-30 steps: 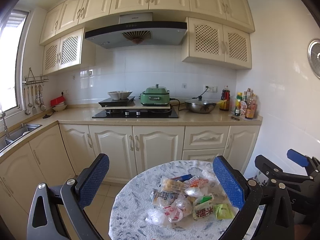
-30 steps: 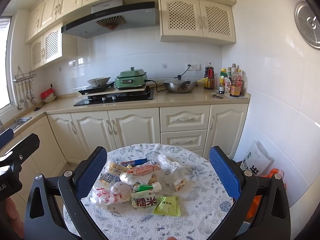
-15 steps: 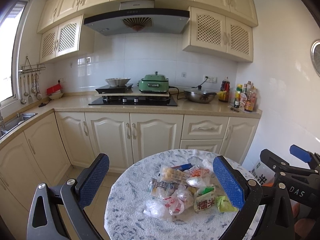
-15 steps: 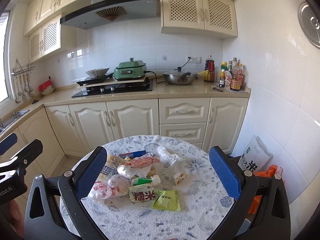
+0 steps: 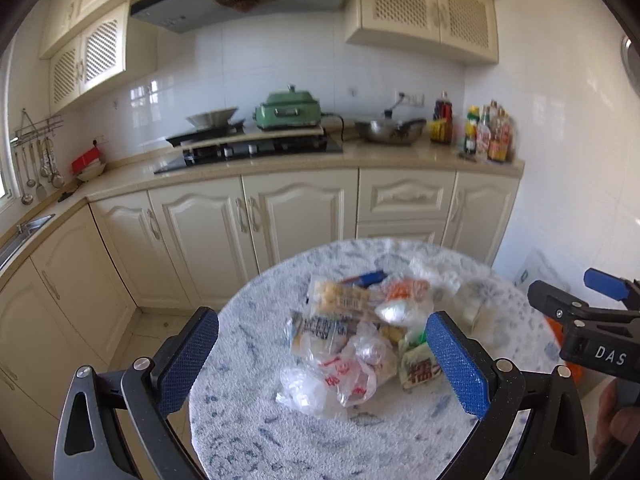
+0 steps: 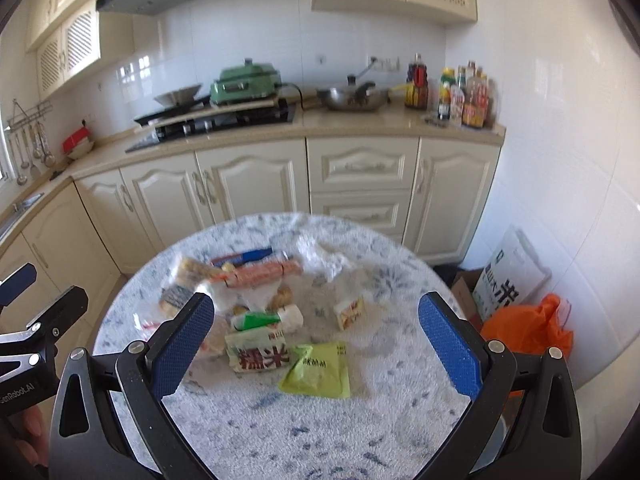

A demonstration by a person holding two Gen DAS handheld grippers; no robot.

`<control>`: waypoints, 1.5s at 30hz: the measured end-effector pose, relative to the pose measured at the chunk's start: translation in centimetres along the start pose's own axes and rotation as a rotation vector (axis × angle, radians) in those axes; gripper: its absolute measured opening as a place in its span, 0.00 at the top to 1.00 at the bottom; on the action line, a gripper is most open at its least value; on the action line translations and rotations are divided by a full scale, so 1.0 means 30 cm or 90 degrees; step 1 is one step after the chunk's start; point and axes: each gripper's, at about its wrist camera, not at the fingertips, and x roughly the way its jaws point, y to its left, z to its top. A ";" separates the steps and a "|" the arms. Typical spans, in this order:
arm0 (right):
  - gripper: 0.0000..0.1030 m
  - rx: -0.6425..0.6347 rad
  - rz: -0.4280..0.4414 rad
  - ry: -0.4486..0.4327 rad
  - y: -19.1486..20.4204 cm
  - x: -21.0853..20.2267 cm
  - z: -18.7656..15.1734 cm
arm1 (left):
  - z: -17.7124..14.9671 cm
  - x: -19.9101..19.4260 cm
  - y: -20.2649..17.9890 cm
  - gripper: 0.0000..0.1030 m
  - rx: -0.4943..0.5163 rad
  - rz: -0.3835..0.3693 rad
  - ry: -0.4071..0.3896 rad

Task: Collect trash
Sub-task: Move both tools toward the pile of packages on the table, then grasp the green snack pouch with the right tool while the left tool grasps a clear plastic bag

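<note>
Both the left gripper [image 5: 322, 362] and the right gripper [image 6: 316, 344] hover spread wide and empty over the round table [image 6: 280, 420], where one yellow-green packet [image 6: 318, 369] lies beside one wrapper pile [image 5: 352, 336].

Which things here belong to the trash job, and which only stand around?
For the job: wrapper pile, yellow-green packet, small box, clear bag, table, left claw, right claw.

Standing around: green cooker, wok, bottles, orange bag.
</note>
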 end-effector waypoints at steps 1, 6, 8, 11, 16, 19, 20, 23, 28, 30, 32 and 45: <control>0.00 0.001 0.002 0.017 -0.007 0.029 -0.016 | -0.004 0.028 -0.003 0.01 0.004 -0.004 0.015; 0.00 0.002 0.001 0.081 -0.028 0.149 -0.085 | -0.016 0.150 -0.009 0.01 0.018 -0.009 0.074; 0.00 0.002 0.002 0.105 -0.033 0.188 -0.112 | -0.023 0.203 -0.015 0.01 0.023 -0.009 0.090; 0.00 0.002 0.003 0.137 -0.039 0.244 -0.143 | -0.031 0.274 -0.014 0.01 0.022 -0.011 0.110; 0.00 0.008 0.007 0.191 -0.060 0.348 -0.196 | -0.038 0.382 -0.019 0.01 0.009 -0.035 0.146; 0.01 0.007 0.009 0.213 -0.064 0.394 -0.216 | -0.039 0.445 -0.023 0.01 0.001 -0.046 0.163; 0.01 0.005 0.011 0.218 -0.064 0.408 -0.221 | -0.041 0.464 -0.023 0.01 0.000 -0.047 0.165; 0.10 -0.002 0.007 0.231 -0.062 0.453 -0.236 | -0.045 0.525 -0.033 0.01 0.001 -0.043 0.181; 0.27 -0.016 0.000 0.247 -0.061 0.500 -0.257 | -0.064 0.631 -0.047 0.02 -0.005 -0.030 0.207; 0.34 -0.034 -0.003 0.238 -0.053 0.495 -0.265 | -0.078 0.680 -0.055 0.05 -0.008 -0.027 0.223; 0.39 -0.032 0.003 0.233 -0.057 0.488 -0.265 | -0.089 0.700 -0.060 0.12 -0.007 -0.031 0.222; 0.68 0.021 0.066 0.208 -0.131 0.429 -0.266 | -0.131 0.635 -0.032 0.65 -0.006 -0.104 0.192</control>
